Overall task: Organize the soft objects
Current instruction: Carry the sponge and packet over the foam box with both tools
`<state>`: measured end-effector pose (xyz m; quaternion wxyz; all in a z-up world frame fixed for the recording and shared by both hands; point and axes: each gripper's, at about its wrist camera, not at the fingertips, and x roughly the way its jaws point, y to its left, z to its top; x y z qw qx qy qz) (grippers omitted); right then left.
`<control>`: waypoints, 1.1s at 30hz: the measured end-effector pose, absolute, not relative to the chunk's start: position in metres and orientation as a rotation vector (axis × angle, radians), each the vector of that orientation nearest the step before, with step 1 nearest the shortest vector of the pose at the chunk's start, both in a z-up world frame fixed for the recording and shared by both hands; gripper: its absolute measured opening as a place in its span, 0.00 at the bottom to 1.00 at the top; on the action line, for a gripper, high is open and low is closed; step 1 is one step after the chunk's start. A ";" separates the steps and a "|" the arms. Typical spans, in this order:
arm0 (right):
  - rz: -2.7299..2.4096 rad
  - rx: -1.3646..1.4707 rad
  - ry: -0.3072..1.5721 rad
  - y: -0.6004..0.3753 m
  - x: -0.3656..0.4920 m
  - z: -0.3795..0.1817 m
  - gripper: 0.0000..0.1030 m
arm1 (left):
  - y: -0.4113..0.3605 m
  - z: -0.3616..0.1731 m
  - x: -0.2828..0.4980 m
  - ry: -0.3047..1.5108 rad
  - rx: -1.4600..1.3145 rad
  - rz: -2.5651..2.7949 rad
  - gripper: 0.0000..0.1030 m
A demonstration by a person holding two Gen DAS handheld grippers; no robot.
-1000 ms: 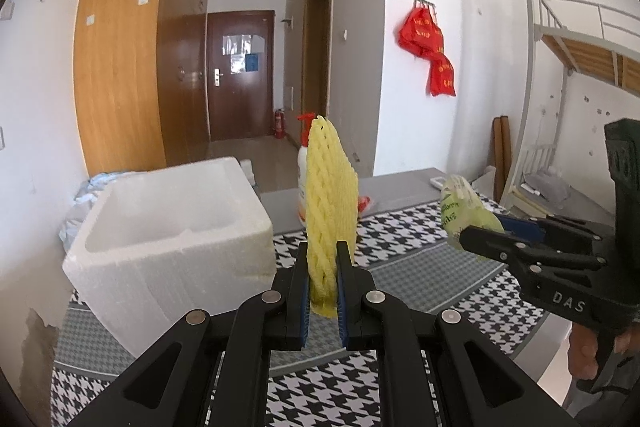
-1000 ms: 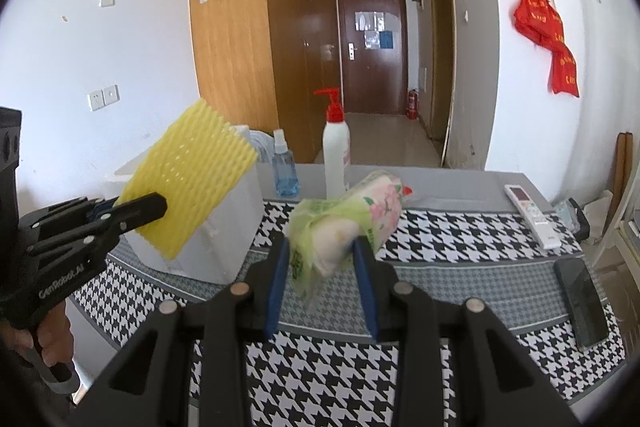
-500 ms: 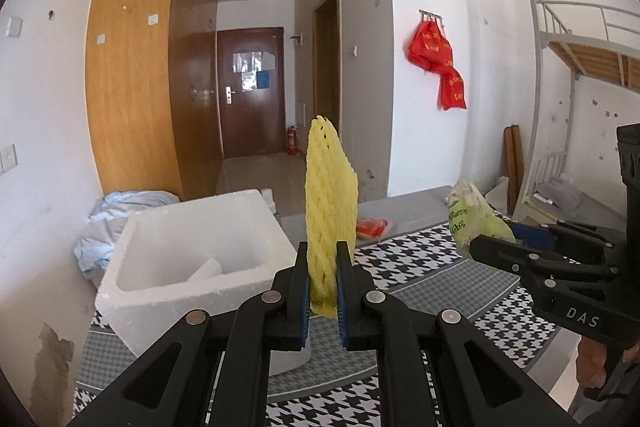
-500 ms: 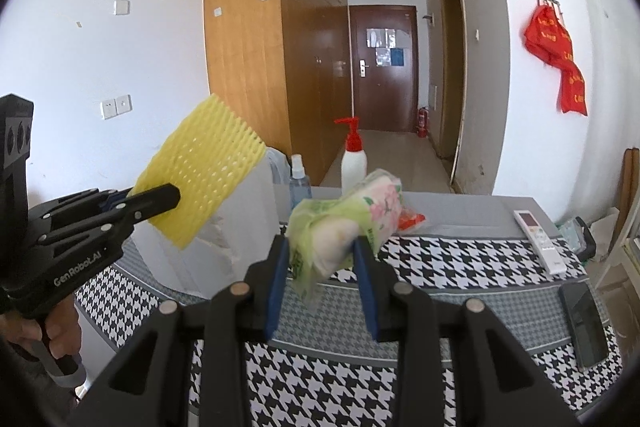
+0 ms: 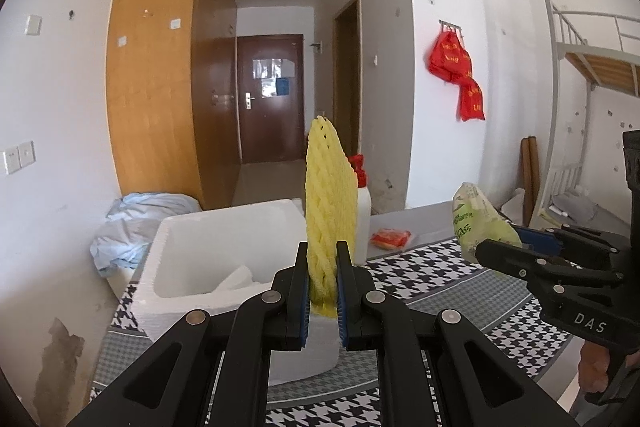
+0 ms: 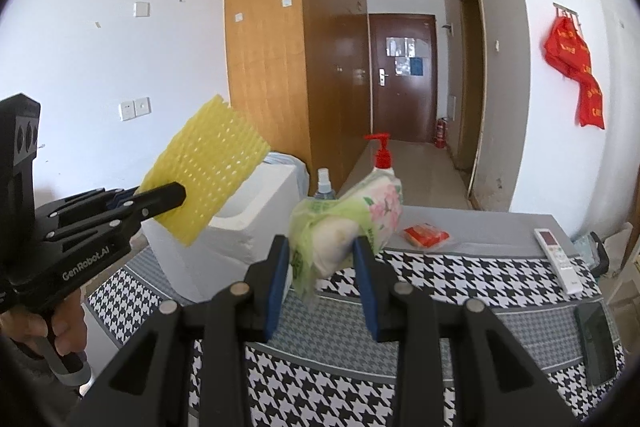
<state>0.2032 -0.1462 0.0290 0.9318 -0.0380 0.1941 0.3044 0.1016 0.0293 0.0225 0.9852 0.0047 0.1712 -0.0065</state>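
My left gripper is shut on a yellow foam net sleeve, held upright in the air over the near right corner of the white foam box; both also show in the right wrist view, gripper, sleeve and box. My right gripper is shut on a green-and-floral tissue pack, held above the houndstooth tablecloth. The pack also shows in the left wrist view, to the right of the box. A white scrap lies inside the box.
A red-pump white bottle and a blue spray bottle stand behind the box. A small orange packet, a white remote and a dark phone lie on the table. Crumpled blue cloth lies left of the box.
Both grippers have risen with their loads and moved left toward the foam box. The box now sits more below the yellow sleeve, and its inside shows.
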 end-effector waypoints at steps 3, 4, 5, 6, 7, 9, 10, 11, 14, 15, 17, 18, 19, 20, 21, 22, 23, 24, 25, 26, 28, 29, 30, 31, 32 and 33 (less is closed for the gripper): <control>0.637 -0.086 0.396 -0.140 0.203 0.030 0.36 | 0.034 0.024 0.099 0.337 0.004 0.001 0.11; 0.644 -0.088 0.395 -0.138 0.202 0.031 0.36 | 0.035 0.025 0.099 0.335 0.002 0.005 0.11; 0.647 -0.089 0.394 -0.137 0.202 0.031 0.36 | 0.037 0.026 0.098 0.332 0.002 0.011 0.11; 0.652 -0.093 0.392 -0.135 0.201 0.031 0.36 | 0.039 0.026 0.097 0.330 0.000 0.016 0.11; 0.657 -0.095 0.391 -0.133 0.201 0.032 0.36 | 0.041 0.026 0.096 0.328 0.000 0.021 0.11; 0.666 -0.099 0.391 -0.128 0.201 0.033 0.36 | 0.044 0.027 0.096 0.326 0.004 0.034 0.11; 0.670 -0.101 0.390 -0.127 0.200 0.034 0.36 | 0.046 0.027 0.096 0.325 0.003 0.040 0.11; 0.677 -0.102 0.387 -0.124 0.200 0.034 0.36 | 0.047 0.028 0.096 0.325 0.001 0.043 0.11; 0.690 -0.107 0.385 -0.118 0.200 0.035 0.36 | 0.053 0.028 0.095 0.324 -0.002 0.058 0.11; 0.695 -0.109 0.385 -0.115 0.200 0.035 0.36 | 0.054 0.029 0.096 0.324 -0.003 0.061 0.11; 0.703 -0.112 0.386 -0.110 0.200 0.036 0.36 | 0.058 0.029 0.097 0.326 -0.006 0.067 0.11; 0.707 -0.113 0.387 -0.108 0.201 0.035 0.36 | 0.059 0.030 0.098 0.328 -0.009 0.070 0.11; 0.711 -0.115 0.387 -0.106 0.201 0.035 0.36 | 0.061 0.030 0.098 0.329 -0.012 0.072 0.11; 0.715 -0.117 0.388 -0.104 0.201 0.035 0.36 | 0.063 0.031 0.099 0.331 -0.016 0.074 0.11; 0.717 -0.118 0.390 -0.101 0.202 0.035 0.37 | 0.064 0.031 0.100 0.332 -0.018 0.078 0.11; 0.717 -0.119 0.394 -0.099 0.203 0.035 0.36 | 0.066 0.031 0.102 0.333 -0.018 0.087 0.11; 0.719 -0.119 0.397 -0.097 0.204 0.036 0.36 | 0.067 0.030 0.103 0.335 -0.018 0.092 0.11; 0.722 -0.117 0.399 -0.095 0.206 0.036 0.36 | 0.067 0.030 0.104 0.338 -0.018 0.093 0.11; 0.725 -0.117 0.400 -0.093 0.207 0.037 0.36 | 0.068 0.030 0.106 0.342 -0.019 0.093 0.11; 0.729 -0.119 0.399 -0.091 0.207 0.038 0.36 | 0.068 0.030 0.107 0.343 -0.020 0.096 0.11; 0.734 -0.124 0.394 -0.087 0.208 0.040 0.36 | 0.069 0.030 0.110 0.344 -0.017 0.097 0.11; 0.737 -0.125 0.391 -0.086 0.209 0.040 0.36 | 0.070 0.030 0.111 0.347 -0.019 0.096 0.11; 0.738 -0.126 0.390 -0.084 0.210 0.040 0.37 | 0.070 0.029 0.112 0.350 -0.021 0.097 0.11; 0.738 -0.127 0.392 -0.082 0.211 0.041 0.37 | 0.070 0.028 0.114 0.355 -0.022 0.097 0.11; 0.738 -0.128 0.393 -0.081 0.212 0.041 0.37 | 0.071 0.027 0.115 0.357 -0.023 0.098 0.11; 0.737 -0.129 0.395 -0.079 0.213 0.041 0.37 | 0.073 0.027 0.117 0.359 -0.024 0.099 0.11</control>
